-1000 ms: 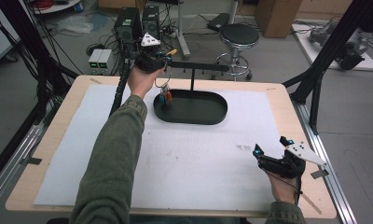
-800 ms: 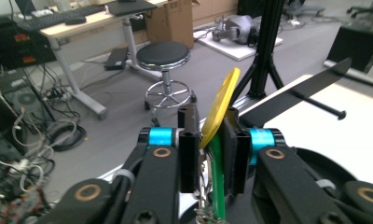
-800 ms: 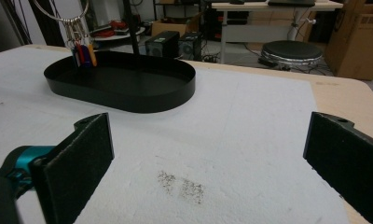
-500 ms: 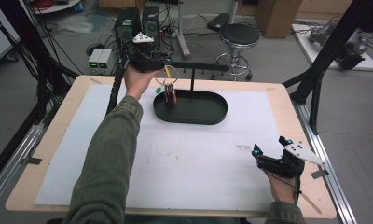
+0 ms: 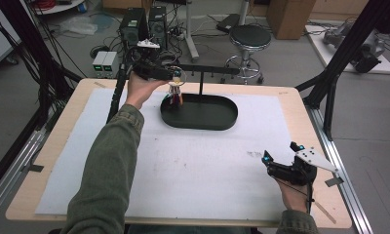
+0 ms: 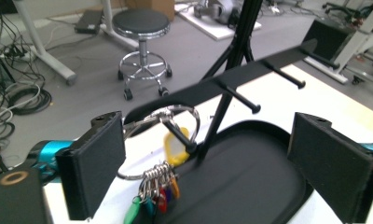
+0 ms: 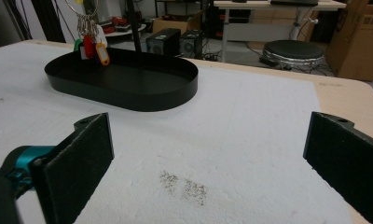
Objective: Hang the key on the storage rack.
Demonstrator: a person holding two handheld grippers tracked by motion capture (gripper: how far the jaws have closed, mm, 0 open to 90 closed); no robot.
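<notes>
olive-green sleeves cover both forearms; each black gripper has teal accents, flat black pads and a grey triangular plate.

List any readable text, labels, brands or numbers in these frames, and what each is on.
None readable.
Key tags on the key ring hung on the stand's peg: coloured, no legible writing.
Yellow tag: blank or blurred, cannot tell.
Grey boxes on the floor behind the table: front panels too small to read.
Black tray and white mat: no markings, only a grey smudge.

The rack's bar and post block passage over the tray (mat open).
</notes>
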